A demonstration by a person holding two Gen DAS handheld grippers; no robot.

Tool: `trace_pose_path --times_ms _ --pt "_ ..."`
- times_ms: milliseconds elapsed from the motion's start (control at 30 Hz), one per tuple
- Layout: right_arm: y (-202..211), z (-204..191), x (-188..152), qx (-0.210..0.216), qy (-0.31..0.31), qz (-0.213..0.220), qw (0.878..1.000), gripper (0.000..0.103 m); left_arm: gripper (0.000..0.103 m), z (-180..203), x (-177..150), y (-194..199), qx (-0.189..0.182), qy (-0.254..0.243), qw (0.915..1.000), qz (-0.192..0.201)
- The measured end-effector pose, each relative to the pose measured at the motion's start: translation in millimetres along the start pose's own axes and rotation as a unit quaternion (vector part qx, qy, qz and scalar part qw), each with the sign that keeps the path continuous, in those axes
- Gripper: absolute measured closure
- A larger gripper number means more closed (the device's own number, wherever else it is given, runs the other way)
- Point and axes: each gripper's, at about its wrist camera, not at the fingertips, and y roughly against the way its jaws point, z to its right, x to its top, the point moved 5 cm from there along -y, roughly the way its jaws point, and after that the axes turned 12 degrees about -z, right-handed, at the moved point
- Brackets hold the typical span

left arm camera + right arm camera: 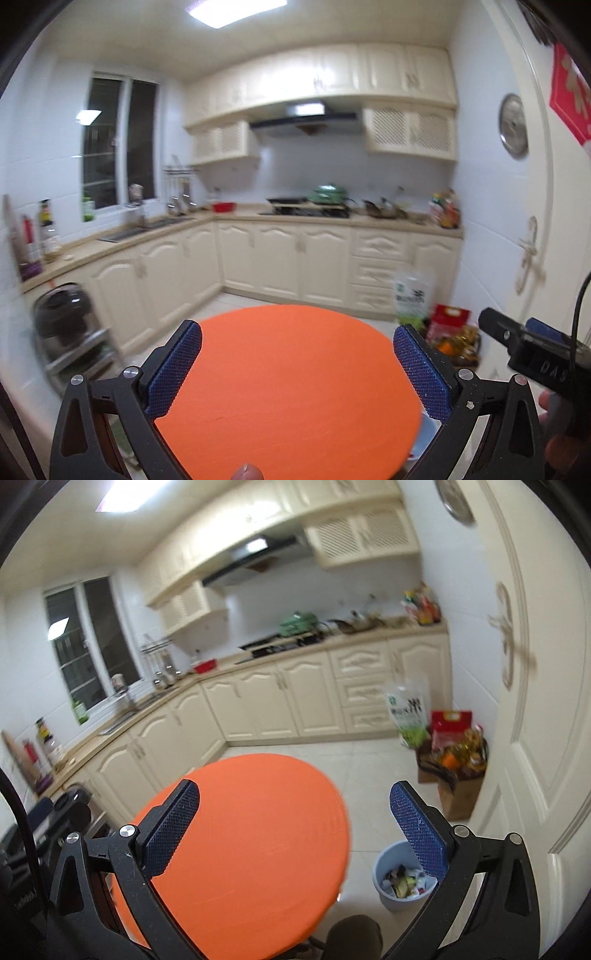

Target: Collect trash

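Two grippers hover above the round orange table (288,387), each with fingers spread wide and holding nothing: left gripper (297,363), right gripper (295,829). The trash (404,882) lies jumbled inside the upright pale-blue bin (382,871), on the floor beside the table; no long axis can be made out.

Cream cabinets (280,254) line the white kitchen walls. A dark window (118,144) sits left. A ceiling light (236,9) shines.
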Motion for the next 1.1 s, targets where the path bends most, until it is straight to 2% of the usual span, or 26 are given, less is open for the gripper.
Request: trace_pose_path --times_ms 200,233,267,400,433,633,733,967,1000,1100 --pt "34 -68 -44 0.004 0.061 0.013 0.998 0.000 0.001 -39 -54 63 0.028 0.034 0.9990 0.009" --pt "38 -76 -49 0.006 0.067 0.014 0.998 0.000 0.001 -30 -65 69 0.028 0.039 0.9988 0.010" --pt "42 -79 -55 0.007 0.073 0.015 0.997 0.000 0.001 -36 -73 78 0.030 0.047 0.9984 0.011" --pt "61 -97 -71 0.009 0.090 0.027 0.996 0.000 0.001 -28 -109 136 0.047 0.054 0.9973 0.019" --pt "67 -98 -75 0.008 0.094 0.033 0.995 0.000 0.001 -14 -114 151 0.050 0.054 0.9971 0.021" --pt "93 -106 -85 0.002 0.097 0.052 0.994 0.000 0.001 2 -142 197 0.054 0.050 0.9967 0.033" --pt "101 -107 -84 0.002 0.095 0.059 0.994 0.000 0.001 5 -146 199 0.065 0.044 0.9964 0.033" --pt "107 -102 -85 -0.004 0.087 0.064 0.994 0.000 0.001 10 -140 191 0.059 0.042 0.9970 0.027" --pt "107 -102 -86 -0.005 0.086 0.064 0.994 0.000 0.001 10 -126 178 0.059 0.042 0.9970 0.026" --pt "106 -99 -87 -0.010 0.083 0.063 0.994 0.000 0.001 11 -118 172 0.056 0.043 0.9972 0.023"
